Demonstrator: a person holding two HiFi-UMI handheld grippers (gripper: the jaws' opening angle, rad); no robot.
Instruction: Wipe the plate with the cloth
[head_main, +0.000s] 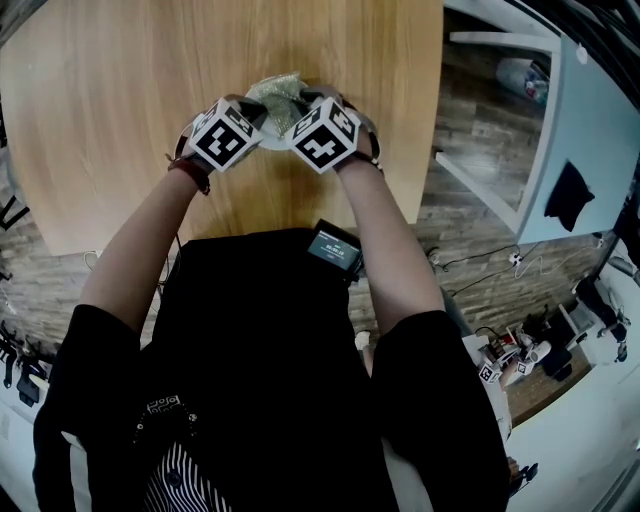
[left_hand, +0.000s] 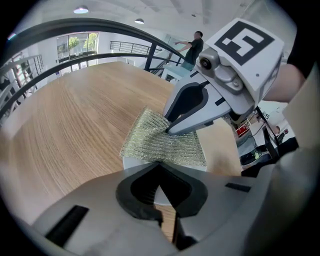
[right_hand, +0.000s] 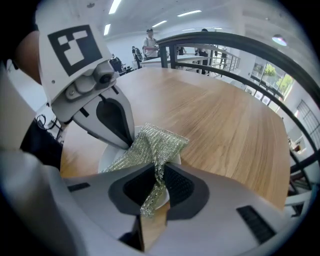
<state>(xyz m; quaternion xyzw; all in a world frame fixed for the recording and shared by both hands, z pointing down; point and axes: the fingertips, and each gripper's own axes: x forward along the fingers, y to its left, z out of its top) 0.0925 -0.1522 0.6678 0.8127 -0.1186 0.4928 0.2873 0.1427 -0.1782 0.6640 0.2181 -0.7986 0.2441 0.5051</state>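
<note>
A small white plate (left_hand: 131, 161) lies on the wooden table (head_main: 110, 100) with a green-silver mesh cloth (left_hand: 162, 145) draped over it. My left gripper (left_hand: 161, 192) is shut on the plate's near rim. Coming from the opposite side, my right gripper (right_hand: 156, 187) is shut on the cloth (right_hand: 150, 150), a strip of which hangs down between its jaws. In the head view both marker cubes sit side by side over the plate (head_main: 272, 143), hiding most of it, and the cloth (head_main: 277, 95) bunches up just beyond them.
The table's right edge (head_main: 443, 120) drops to a wood-plank floor with a white frame (head_main: 505, 120) and cables (head_main: 480, 260). A dark curved railing (right_hand: 250, 55) runs beyond the table's far side, with people standing far off.
</note>
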